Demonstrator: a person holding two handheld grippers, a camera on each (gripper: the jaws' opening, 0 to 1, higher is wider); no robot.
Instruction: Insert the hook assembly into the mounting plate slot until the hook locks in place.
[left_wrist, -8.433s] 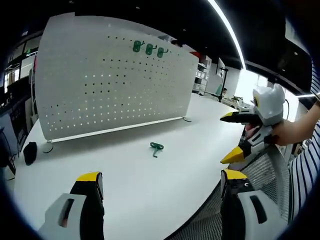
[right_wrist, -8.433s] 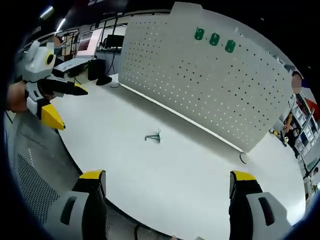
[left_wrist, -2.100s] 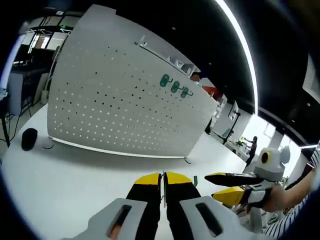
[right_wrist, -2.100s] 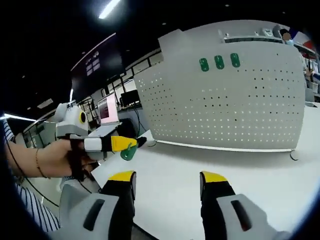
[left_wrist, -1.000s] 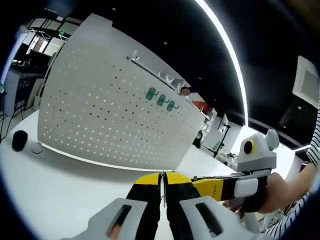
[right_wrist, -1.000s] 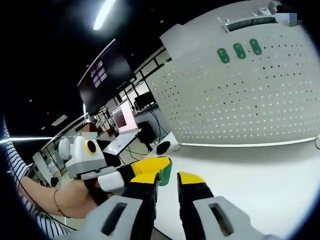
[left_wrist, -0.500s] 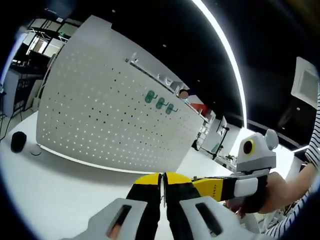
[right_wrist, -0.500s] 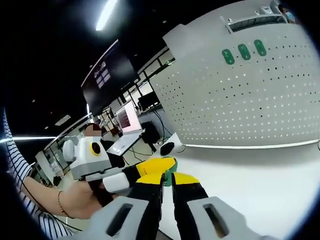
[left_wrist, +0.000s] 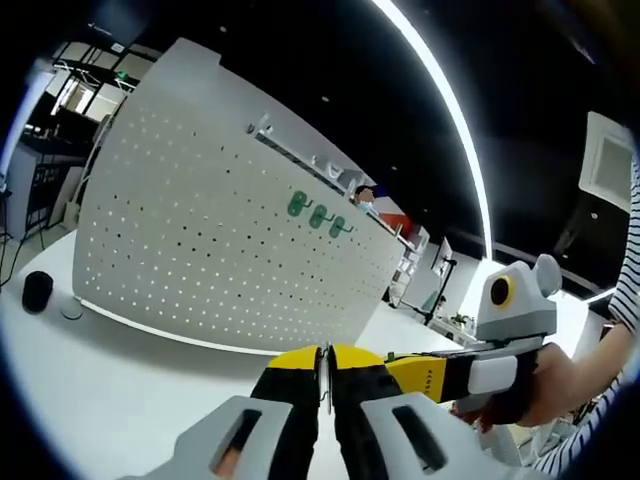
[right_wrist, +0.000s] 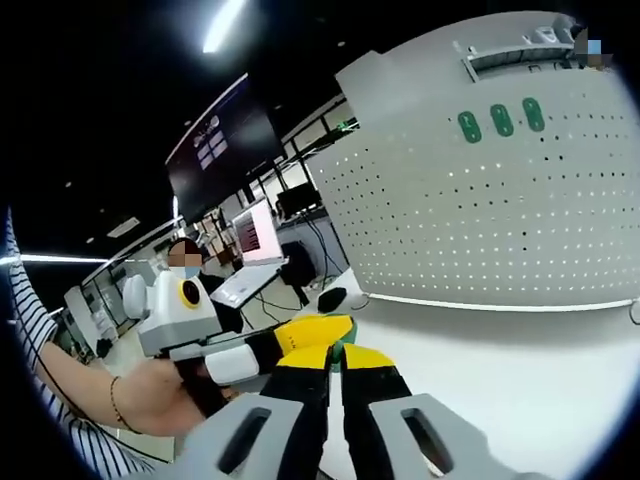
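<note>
Left gripper view: my left gripper (left_wrist: 326, 362) has its jaws pressed together; whether the hook sits between them I cannot tell. My right gripper (left_wrist: 425, 372) meets it from the right.
Pegboard (left_wrist: 200, 250): ahead across the white table (left_wrist: 90, 370), upright, with 3 green hooks (left_wrist: 318, 214) high up.
Right gripper view: my right gripper (right_wrist: 335, 362) is pinched narrow on a green hook (right_wrist: 338, 350), tip to tip with my left gripper (right_wrist: 300, 335).
Relation: pegboard (right_wrist: 480, 210) lies ahead and right, well apart; I judge both equally near.

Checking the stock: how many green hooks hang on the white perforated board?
3, in a row near the white perforated board's top: green hooks. A fourth may be hidden between the grippers.
</note>
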